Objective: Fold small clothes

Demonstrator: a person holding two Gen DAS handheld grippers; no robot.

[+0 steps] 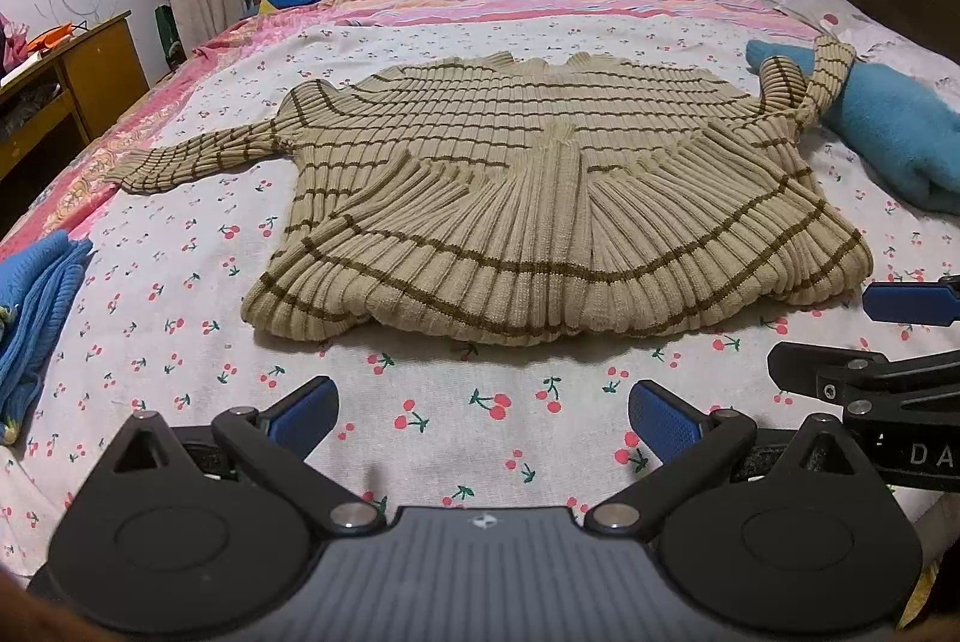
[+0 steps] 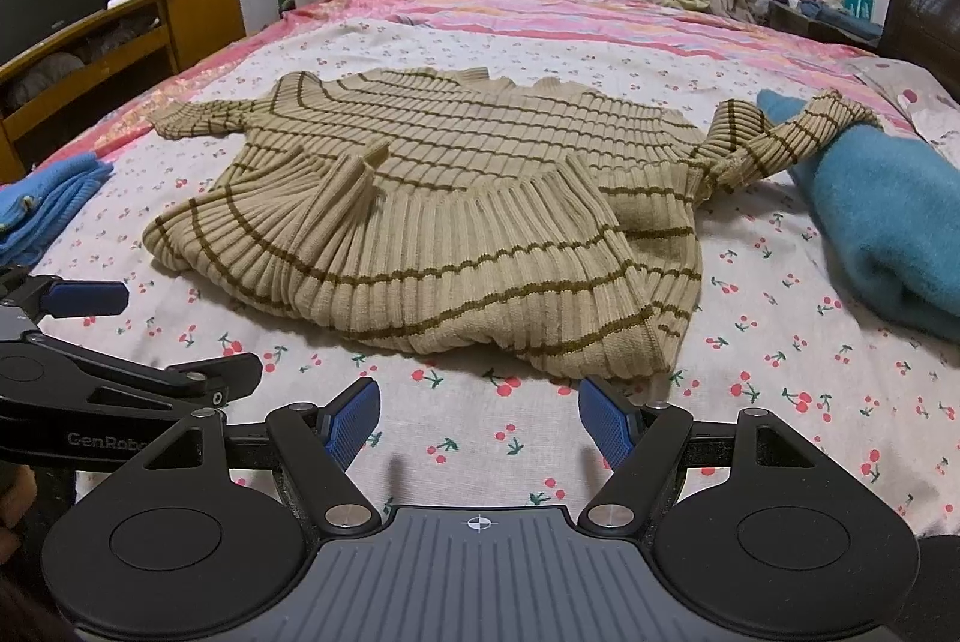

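The striped sweater (image 1: 540, 198) lies spread across the centre of the frame on the bed (image 1: 420, 402), its hem bunched up toward the middle, one sleeve stretched to the left and the other draped over a teal blanket (image 1: 888, 132) at the right edge. Both grippers hover low in the frame just short of the hem. The left gripper (image 1: 483, 417) and right gripper (image 2: 480, 420) are released, jaws wide and holding nothing.

The blue knit (image 1: 36, 294) runs off the left edge. The teal blanket (image 2: 888, 234) is cut by the right edge, partly under the sweater's sleeve (image 2: 798, 132).
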